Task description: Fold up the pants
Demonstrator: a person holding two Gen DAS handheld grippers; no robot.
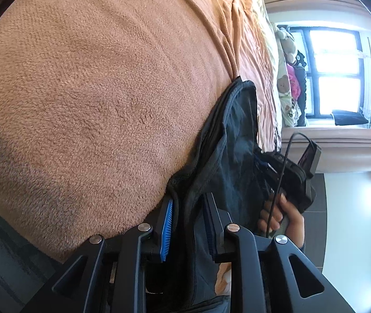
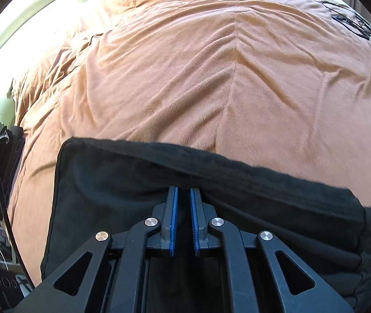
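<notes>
Dark pants (image 2: 263,190) lie in a wide folded band across the near part of an orange-brown fleece blanket (image 2: 185,65). My right gripper (image 2: 183,189) is shut on a fold of the pants, and creases run out from its tips. In the left wrist view the pants (image 1: 237,130) hang along the blanket's (image 1: 94,91) edge. My left gripper (image 1: 189,199) stands a little open, with the pants' edge passing loosely between its blue pads (image 1: 167,224). A hand (image 1: 287,216) holds the other gripper's handle beyond the pants.
The blanket covers a bed and is wrinkled toward the far side. Black cables (image 2: 355,23) lie at its far right corner. More dark clothing (image 2: 2,169) hangs off the bed's left. A bright window (image 1: 336,73) and stuffed toys (image 1: 284,83) are behind the bed.
</notes>
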